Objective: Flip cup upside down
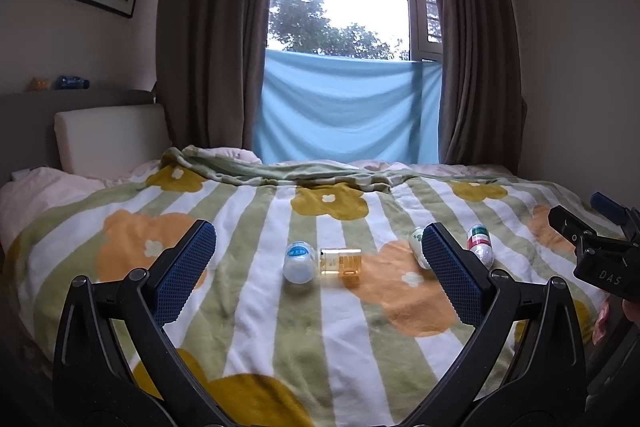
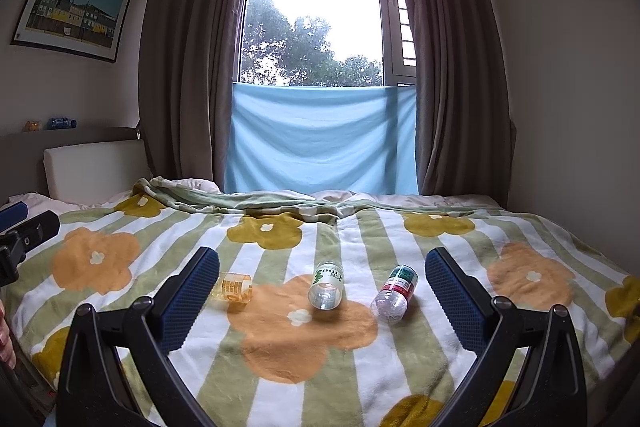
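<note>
My left gripper (image 1: 318, 259) spread wide, amber cup (image 1: 341, 261) on its side ahead between the fingers, untouched, my right gripper (image 2: 322, 281) also agape, cup (image 2: 235, 287) by its left finger.

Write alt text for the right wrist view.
The open right gripper hovers over a flowered blanket where three items lie on their sides: an amber cup, a green-label bottle and a red-label bottle. A curtained window is behind.
</note>
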Available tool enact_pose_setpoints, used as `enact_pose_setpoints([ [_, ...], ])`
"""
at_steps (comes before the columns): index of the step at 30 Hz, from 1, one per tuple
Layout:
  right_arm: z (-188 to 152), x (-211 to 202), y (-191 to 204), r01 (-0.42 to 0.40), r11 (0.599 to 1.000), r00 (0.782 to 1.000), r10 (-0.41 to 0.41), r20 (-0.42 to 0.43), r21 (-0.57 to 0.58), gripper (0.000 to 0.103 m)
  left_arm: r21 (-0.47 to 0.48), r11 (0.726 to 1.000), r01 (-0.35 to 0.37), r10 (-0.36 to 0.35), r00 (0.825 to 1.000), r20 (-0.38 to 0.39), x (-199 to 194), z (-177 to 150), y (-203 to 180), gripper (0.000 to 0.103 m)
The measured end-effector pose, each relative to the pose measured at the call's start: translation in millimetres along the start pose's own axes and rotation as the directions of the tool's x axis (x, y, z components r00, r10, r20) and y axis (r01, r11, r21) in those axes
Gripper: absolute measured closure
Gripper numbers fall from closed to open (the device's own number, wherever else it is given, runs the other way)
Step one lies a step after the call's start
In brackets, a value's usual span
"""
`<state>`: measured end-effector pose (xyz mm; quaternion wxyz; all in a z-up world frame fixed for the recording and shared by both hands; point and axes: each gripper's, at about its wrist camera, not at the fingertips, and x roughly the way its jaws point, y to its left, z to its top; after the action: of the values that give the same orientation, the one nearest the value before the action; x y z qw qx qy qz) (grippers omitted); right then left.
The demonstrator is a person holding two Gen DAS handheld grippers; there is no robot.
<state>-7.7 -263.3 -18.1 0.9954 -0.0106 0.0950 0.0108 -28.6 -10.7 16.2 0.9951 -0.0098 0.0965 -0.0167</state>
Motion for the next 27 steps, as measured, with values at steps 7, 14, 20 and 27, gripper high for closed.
enact_pose_setpoints([
  [7, -1.4, 0.0, 1.4, -0.001, 1.000, 1.000, 0.001, 0.001, -0.001, 0.000, -0.002, 1.000, -0.002, 0.002, 1.000, 0.001, 0.1, 1.0, -0.8, 0.000],
  [14, -1.1, 0.0, 2.4, 0.001, 1.000, 1.000, -0.001, 0.000, -0.004, 0.000, -0.009, 1.000, 0.007, -0.007, 1.000, -0.004, -1.7, -0.4, 0.0, 0.000],
  [20, -0.9, 0.0, 1.8, -0.001, 1.000, 1.000, 0.001, 0.000, -0.003, 0.000, -0.008, 1.000, 0.006, -0.006, 1.000, -0.005, -1.7, 0.2, 0.4, 0.000],
  [27, -0.7, -0.7, 2.7, 0.001, 1.000, 1.000, -0.001, 0.001, -0.002, 0.000, -0.009, 1.000, 0.008, -0.008, 1.000, -0.004, -2.1, -0.8, 0.9, 0.000],
])
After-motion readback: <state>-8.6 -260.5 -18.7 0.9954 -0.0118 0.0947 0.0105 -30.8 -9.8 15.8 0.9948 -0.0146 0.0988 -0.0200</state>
